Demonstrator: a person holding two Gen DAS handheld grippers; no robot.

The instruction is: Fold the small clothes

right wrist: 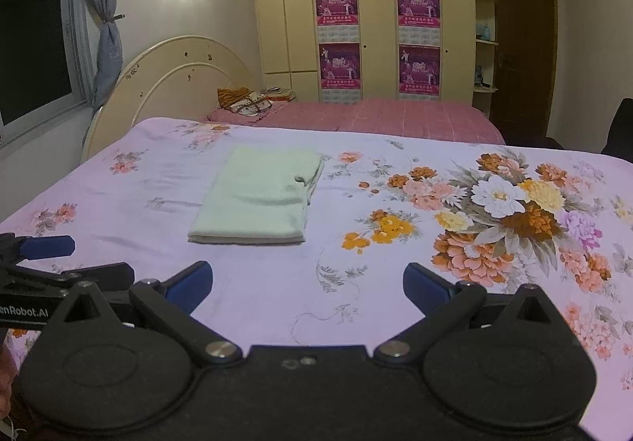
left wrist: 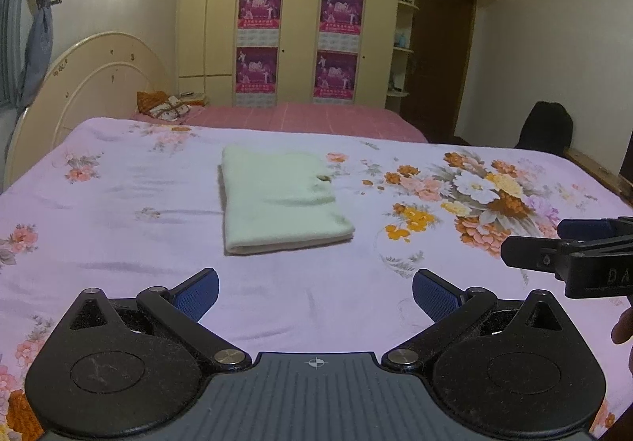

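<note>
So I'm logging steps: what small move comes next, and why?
Probably none on this piece: the pale green garment already lies folded flat on the floral bedsheet, and both the left claw and right claw are open, pulled back. Likely withdraw.

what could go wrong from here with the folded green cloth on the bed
The green cloth already lies folded on the flowered sheet, and both the left gripper and right gripper are open and short of it. Grabbing only its top layer could undo the fold. A low pinch might catch the sheet too.
</note>
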